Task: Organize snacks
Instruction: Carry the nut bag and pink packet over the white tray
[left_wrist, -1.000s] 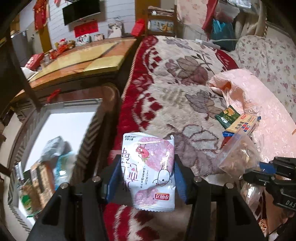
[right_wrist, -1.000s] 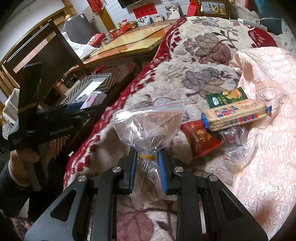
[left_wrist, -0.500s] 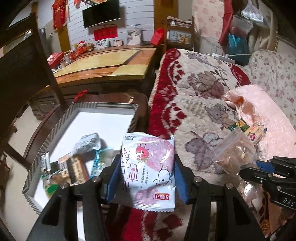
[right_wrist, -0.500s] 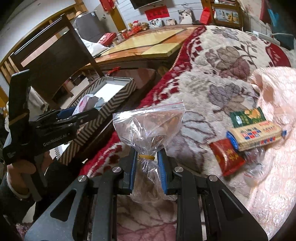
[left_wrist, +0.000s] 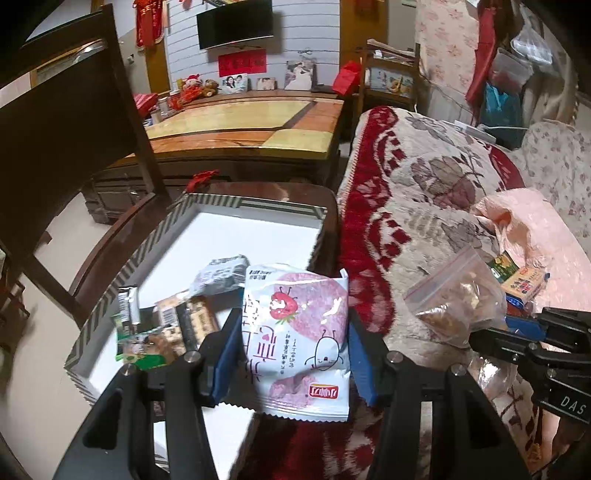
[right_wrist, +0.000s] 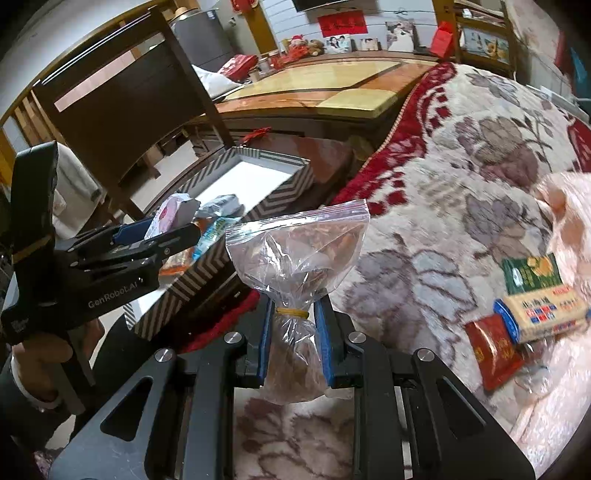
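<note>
My left gripper (left_wrist: 291, 354) is shut on a pink-and-white strawberry snack packet (left_wrist: 295, 332), held over the near right corner of a striped-rim box (left_wrist: 258, 205) with a white floor that holds several snack packets (left_wrist: 162, 328). My right gripper (right_wrist: 293, 332) is shut on a clear zip bag of brown snacks (right_wrist: 299, 251), gripped at its rubber-banded neck, above the blanket beside the box (right_wrist: 221, 258). The left gripper also shows in the right wrist view (right_wrist: 147, 240), and the zip bag shows in the left wrist view (left_wrist: 454, 299).
On the flowered red-and-beige blanket (right_wrist: 461, 166) lie a green packet (right_wrist: 532, 275), a long cracker pack (right_wrist: 543, 314) and a red packet (right_wrist: 493, 350) by a pink cloth (left_wrist: 535, 229). A dark chair (left_wrist: 74, 155) stands left of the box; a wooden table (left_wrist: 243, 125) is behind.
Both grippers have swung left from over the blanket toward the box, each keeping its hold. The box now sits centred under the left gripper's packet.
</note>
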